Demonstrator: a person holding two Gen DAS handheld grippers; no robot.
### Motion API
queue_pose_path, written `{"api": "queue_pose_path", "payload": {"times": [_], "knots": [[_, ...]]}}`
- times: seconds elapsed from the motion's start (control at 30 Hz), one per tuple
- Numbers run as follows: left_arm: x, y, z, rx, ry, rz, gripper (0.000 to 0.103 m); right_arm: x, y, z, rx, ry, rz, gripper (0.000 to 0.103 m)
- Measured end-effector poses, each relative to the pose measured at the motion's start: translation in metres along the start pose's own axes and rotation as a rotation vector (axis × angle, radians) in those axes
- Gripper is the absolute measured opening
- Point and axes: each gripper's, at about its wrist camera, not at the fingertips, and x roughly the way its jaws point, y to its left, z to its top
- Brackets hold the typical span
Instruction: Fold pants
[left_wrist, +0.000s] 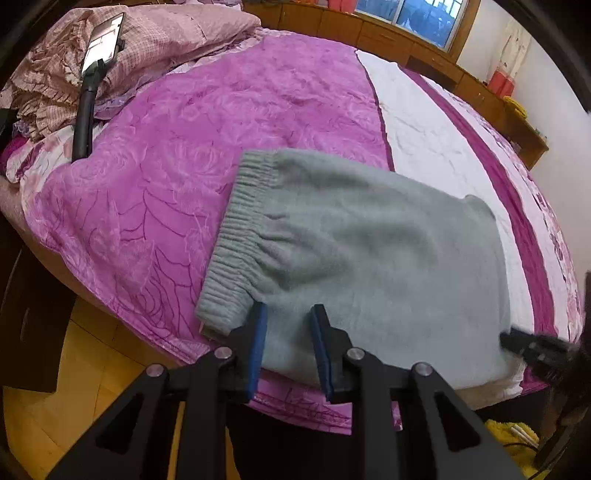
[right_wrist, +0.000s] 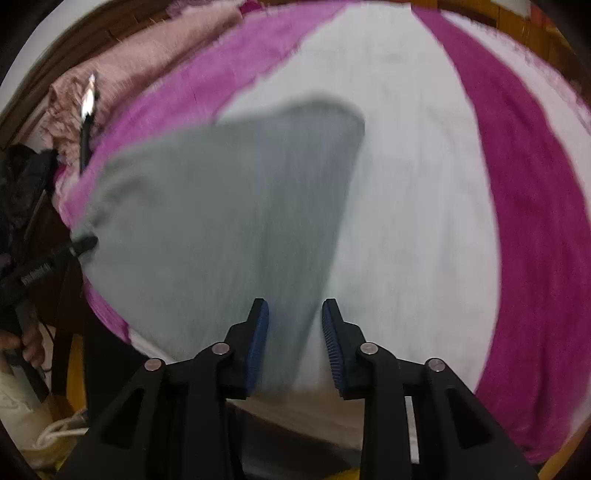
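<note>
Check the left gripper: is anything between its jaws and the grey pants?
Nothing visible. The left gripper has its jaws open right at the near edge of the grey pants, beside the ribbed waistband; only bedspread lies around.

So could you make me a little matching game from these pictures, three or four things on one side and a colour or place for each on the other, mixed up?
Things:
1. pants
2. blanket
3. phone
4. finger pads

Descriptions:
A. blue, on the inner faces of the black gripper fingers
B. grey, lying flat near the bed's edge
C. bright pink with a rose pattern
D. clamped on a black stand at the far left

Pairs: 1-B, 2-C, 3-D, 4-A
</note>
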Motion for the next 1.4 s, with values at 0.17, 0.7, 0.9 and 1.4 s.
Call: {"api": "queue_pose_path", "payload": {"times": [0.17,0.7,0.9,1.4], "knots": [[-0.012,-0.001,-0.004,-0.025,-0.003,0.015,0.025,-0.004,-0.012,0.0,0.068,0.006,0.056,0.026],[-0.006,-0.04,0.001,0.075,0.016,0.039,0.035,0.007,-0.02,0.009,0.163,-0.072,0.127,0.035],[0.003,-0.032,-0.002,0.067,0.014,0.028,0.038,0.012,-0.032,0.005,0.204,-0.085,0.224,0.038],[0.004,-0.029,-0.002,0.063,0.009,0.018,0.039,0.012,-0.021,0.005,0.2,-0.097,0.267,0.05]]}}
